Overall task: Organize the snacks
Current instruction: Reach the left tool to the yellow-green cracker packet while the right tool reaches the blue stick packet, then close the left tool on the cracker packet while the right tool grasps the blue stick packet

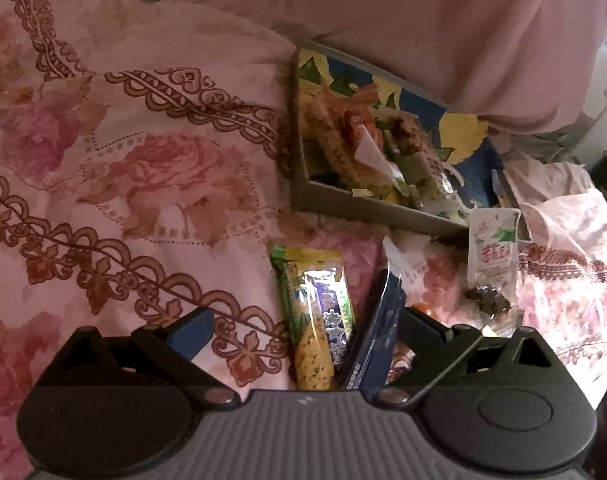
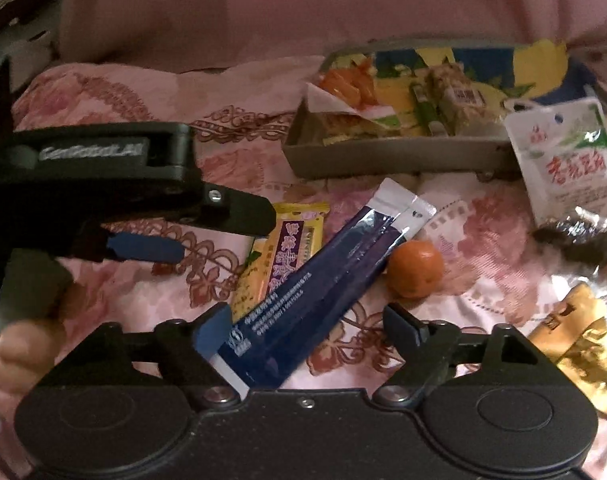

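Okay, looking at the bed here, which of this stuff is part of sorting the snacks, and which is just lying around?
Belongs to the job:
- grey tray, already holding some snacks
- dark blue sachet, between the right gripper fingers
- yellow-green snack bar
- white pouch
- small orange fruit
- gold wrapper

Just lying about:
- floral bedspread
- pink pillow
- white plastic bag

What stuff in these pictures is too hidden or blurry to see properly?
- Orange ball, right wrist view: the dark blue packet covers its left edge; fruit or candy, I cannot tell.
- Gold wrapper, right wrist view: cut off by the picture's right edge and blurred.
- Snacks in the grey tray, left wrist view: piled together and blurry, labels unreadable.
- Yellow snack bar, left wrist view: its lower end is hidden behind the left gripper.
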Tool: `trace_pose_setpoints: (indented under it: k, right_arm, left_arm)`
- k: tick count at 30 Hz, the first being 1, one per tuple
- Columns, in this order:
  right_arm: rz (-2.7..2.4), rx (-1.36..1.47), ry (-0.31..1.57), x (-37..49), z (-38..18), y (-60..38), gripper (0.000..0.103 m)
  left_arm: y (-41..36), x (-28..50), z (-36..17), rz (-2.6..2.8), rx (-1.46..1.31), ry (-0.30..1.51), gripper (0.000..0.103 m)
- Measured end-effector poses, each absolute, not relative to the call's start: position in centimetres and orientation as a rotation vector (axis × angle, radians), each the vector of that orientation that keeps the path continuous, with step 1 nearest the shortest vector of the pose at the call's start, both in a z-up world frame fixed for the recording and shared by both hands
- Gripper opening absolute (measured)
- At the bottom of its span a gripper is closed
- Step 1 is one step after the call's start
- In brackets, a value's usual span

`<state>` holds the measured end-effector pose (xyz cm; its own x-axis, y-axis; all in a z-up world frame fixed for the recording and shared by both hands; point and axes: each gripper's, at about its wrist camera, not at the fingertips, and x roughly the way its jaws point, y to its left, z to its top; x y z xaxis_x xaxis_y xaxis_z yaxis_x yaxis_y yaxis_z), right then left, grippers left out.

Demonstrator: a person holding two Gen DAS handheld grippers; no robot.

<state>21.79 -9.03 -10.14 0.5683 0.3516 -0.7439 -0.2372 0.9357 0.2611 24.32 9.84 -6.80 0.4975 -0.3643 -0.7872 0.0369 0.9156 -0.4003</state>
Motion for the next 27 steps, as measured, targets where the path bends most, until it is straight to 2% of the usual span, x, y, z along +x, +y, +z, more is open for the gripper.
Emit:
trace_pose_setpoints:
  k: [5,10,13,19,23,27]
  right_arm:
    - [0.335,0.161,0.913,21.8,-10.4,-9.5,0.072]
    - [0.318,0.188,0.924,21.5,-10.3,-11.1,0.050]
    - [0.300,0.190,0.927,21.2,-10.2,-12.1,0.042]
    - [0.294,0.147,0.902,20.6,-10.3,-12.8,0.038]
    - [0.300,0.064,0.874,20.4,-10.4,-11.9,0.039]
    - [0.295,-0.036,0.838,20.3,-10.4,-11.0,0.045]
  left_arm:
    - [10.2,24.6,-7.2,-0.260,-0.392,1.035,0.095]
    - [9.5,24.4,-7.6,-0.304,-0.373,1.052,0.087]
    - [8.8,24.3,-7.7,-0.336,-0.340,1.059,0.081]
    - [7.6,24.0,-8.2,-0.363,-0.259,1.072,0.068]
    - [6.7,24.2,-8.7,-0.367,-0.198,1.065,0.067]
    - [6.0,24.6,-8.9,-0.368,-0.146,1.056,0.067]
